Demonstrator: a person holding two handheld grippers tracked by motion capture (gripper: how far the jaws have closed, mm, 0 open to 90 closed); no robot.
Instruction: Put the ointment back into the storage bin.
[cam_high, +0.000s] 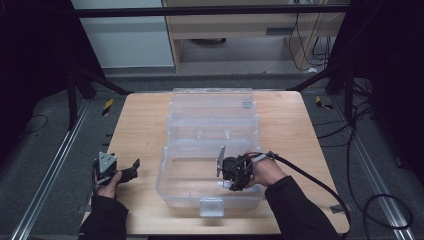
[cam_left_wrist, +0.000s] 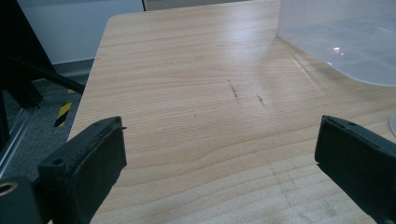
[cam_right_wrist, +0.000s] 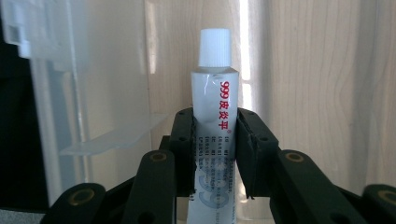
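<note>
A clear plastic box (cam_high: 210, 122) lies open in the middle of the wooden table, its lid folded away from me. My right gripper (cam_high: 231, 184) reaches into the box's near tray and is shut on a white ointment tube (cam_right_wrist: 215, 121) with red lettering and a white cap; the cap end (cam_high: 222, 185) sticks out past the jaws. In the right gripper view the two pads squeeze the tube's sides. My left gripper (cam_high: 131, 170) rests at the table's left edge, open with nothing between its fingers (cam_left_wrist: 88, 163).
The box's front latch (cam_high: 211, 206) faces the near table edge. A corner of the clear box (cam_left_wrist: 345, 42) lies ahead and to the right of the left gripper. Bare wood spans between that gripper and the box. Metal rails run along both sides on the floor.
</note>
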